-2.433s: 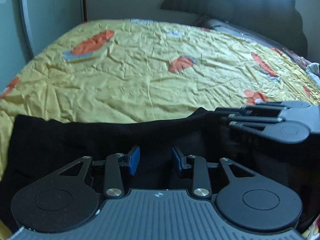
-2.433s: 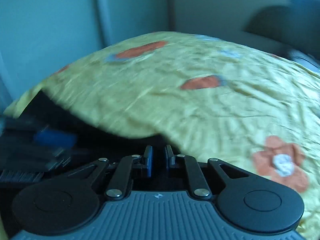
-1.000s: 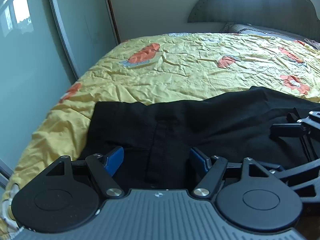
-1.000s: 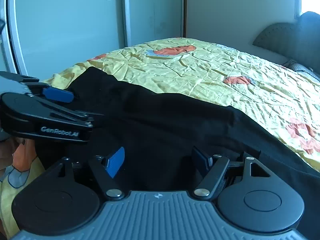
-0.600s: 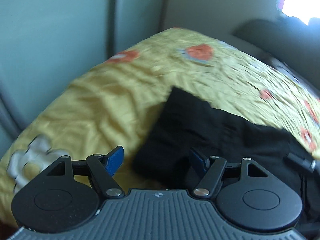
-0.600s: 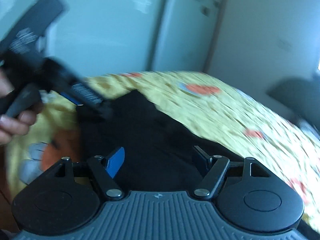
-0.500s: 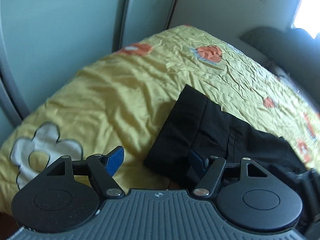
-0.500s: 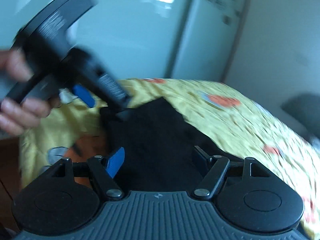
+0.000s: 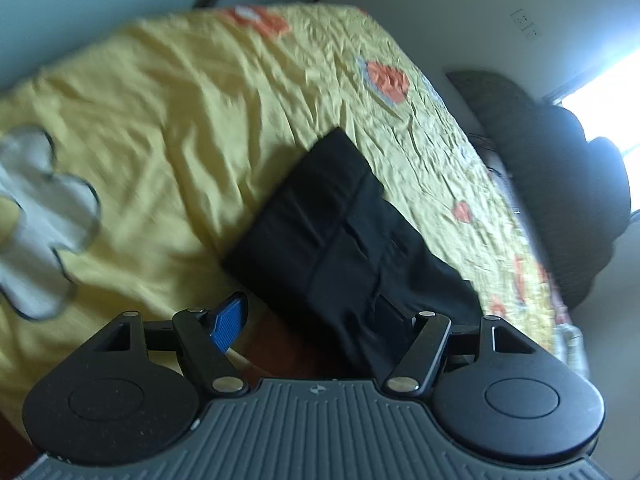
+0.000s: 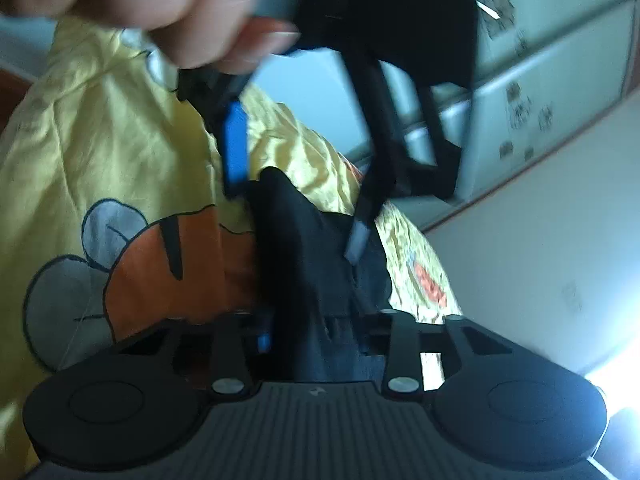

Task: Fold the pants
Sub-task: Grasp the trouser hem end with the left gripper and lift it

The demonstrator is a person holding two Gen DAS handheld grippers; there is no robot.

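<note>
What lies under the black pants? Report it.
The black pants lie on the yellow bedspread, which shows bare all around them. The patch directly beneath is covered by the cloth, so anything there cannot be seen.

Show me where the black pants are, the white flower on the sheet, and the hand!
black pants point(image 9: 320, 236), left wrist view, on the folded end.
white flower point(image 9: 36, 224), left wrist view, on its middle petals.
hand point(image 10: 160, 8), right wrist view, on the curled fingers.
</note>
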